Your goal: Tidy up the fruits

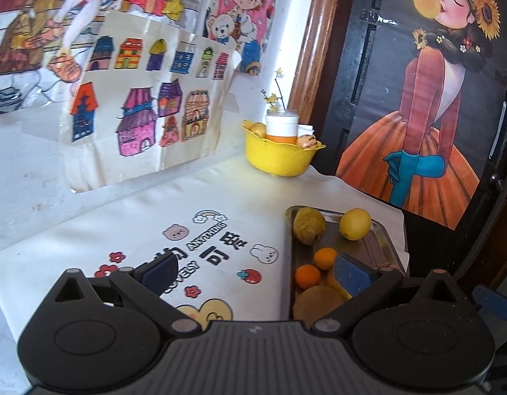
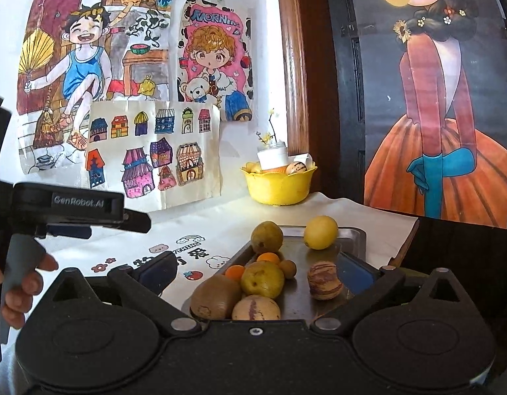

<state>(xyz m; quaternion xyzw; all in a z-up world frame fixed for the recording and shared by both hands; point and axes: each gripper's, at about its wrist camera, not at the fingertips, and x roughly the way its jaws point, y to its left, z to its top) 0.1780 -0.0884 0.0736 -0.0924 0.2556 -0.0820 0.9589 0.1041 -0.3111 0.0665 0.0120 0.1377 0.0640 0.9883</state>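
A metal tray (image 2: 354,235) on the white cloth holds several fruits: a lemon (image 2: 320,232), a brownish pear (image 2: 266,237), a yellow-green pear (image 2: 262,279), two small oranges (image 2: 268,258), a kiwi (image 2: 215,296) and striped melon-like fruits (image 2: 324,280). The tray (image 1: 383,234), lemon (image 1: 355,223) and brown pear (image 1: 308,225) also show in the left wrist view. My right gripper (image 2: 258,271) is open and empty, hovering over the tray's near end. My left gripper (image 1: 253,271) is open and empty over the cloth at the tray's left edge.
A yellow bowl (image 2: 278,184) at the back by the wall holds a white jar with flowers and some fruit; it also shows in the left wrist view (image 1: 280,158). Drawings cover the wall. A dark door with a poster (image 2: 444,98) stands to the right.
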